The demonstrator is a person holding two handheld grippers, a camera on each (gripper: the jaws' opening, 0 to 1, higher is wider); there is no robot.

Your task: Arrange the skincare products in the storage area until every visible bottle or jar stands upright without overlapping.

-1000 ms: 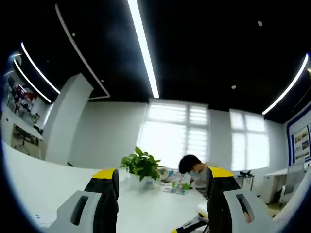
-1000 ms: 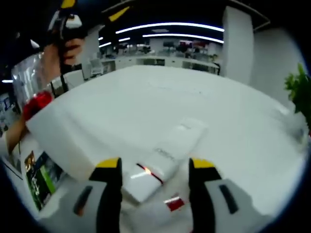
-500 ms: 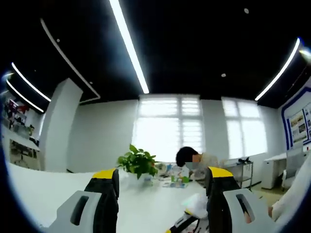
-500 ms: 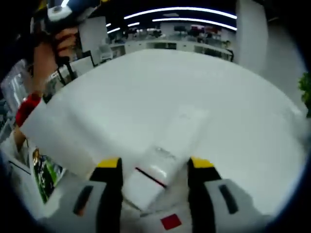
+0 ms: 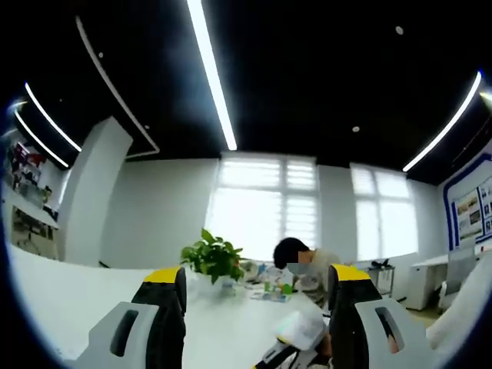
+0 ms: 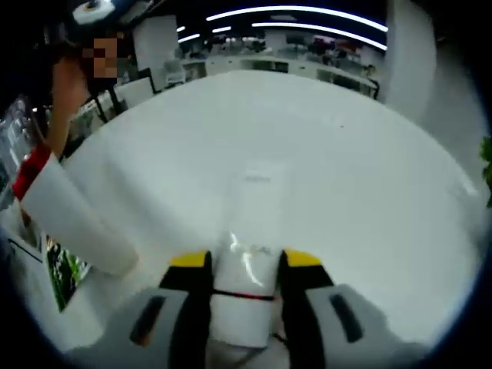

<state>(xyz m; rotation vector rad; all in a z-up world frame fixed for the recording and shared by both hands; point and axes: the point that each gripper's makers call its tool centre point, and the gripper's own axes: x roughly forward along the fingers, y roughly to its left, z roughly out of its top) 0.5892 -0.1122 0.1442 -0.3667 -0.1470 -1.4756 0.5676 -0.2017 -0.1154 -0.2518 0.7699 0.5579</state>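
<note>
Tube [image 6: 244,296] clamped in right hand-held gripper [image 6: 244,265] | white sleeve [image 6: 73,219] left | table [image 6: 346,177]

Bright shuttered windows [image 5: 265,211], strip ceiling lights [image 5: 211,73], white walls [image 5: 157,215].

- In the right gripper view, a tube [image 6: 246,269] lies flat on the table [image 6: 369,200], pointing away from the camera, its near end between the jaws of the right tool [image 6: 244,265]
- A sleeve [image 6: 65,219] crosses the table's left edge, left of the tube
- In the left gripper view, a potted plant [image 5: 213,260] stands on the far part of the table [image 5: 69,296], between the jaws of the left tool [image 5: 257,278]
- A seated person [image 5: 301,265] is right of the plant, with windows [image 5: 265,207] behind both
</note>
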